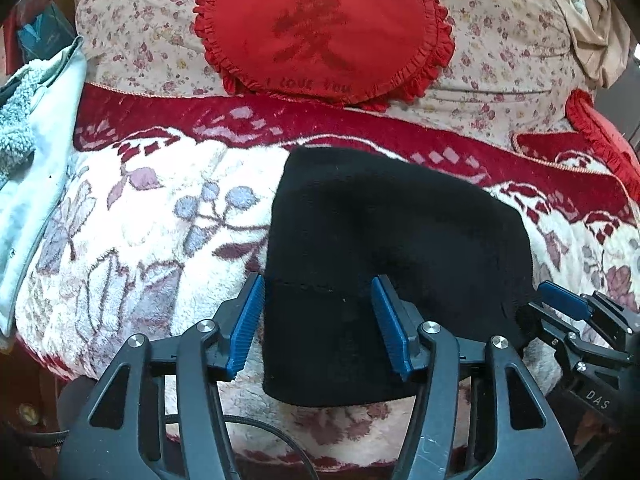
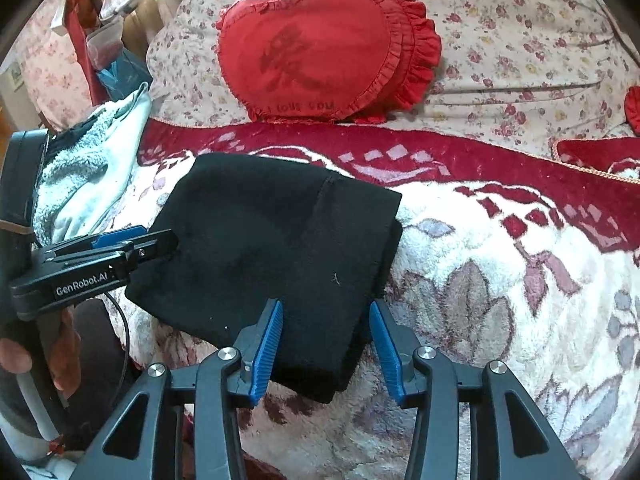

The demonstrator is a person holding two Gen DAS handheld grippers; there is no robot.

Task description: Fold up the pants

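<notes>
Both tongs stand with their blue pads spread apart over the folded black pants. From the left wrist view, the left tongs (image 1: 318, 320) are open, the near part of the pants (image 1: 372, 264) lying between the pads without being pinched; the pants rest as a compact dark bundle on a fleecy floral blanket (image 1: 160, 240) with a red border, spread over the bed. At the right edge the right tongs (image 1: 560, 308) reach the bundle's side. A red heart-shaped pillow (image 1: 320, 36) leans behind, and a pale fleece-lined garment (image 1: 36, 152) lies to the left. From the right wrist view, the right tongs (image 2: 326, 340) are likewise open, straddling the near right corner of the pants (image 2: 272, 240), gripping nothing. The left tongs (image 2: 132, 244) touch the bundle's left edge, pads seen edge-on. The pillow (image 2: 320, 48) sits beyond on the flowered bedcover (image 2: 520, 32).
</notes>
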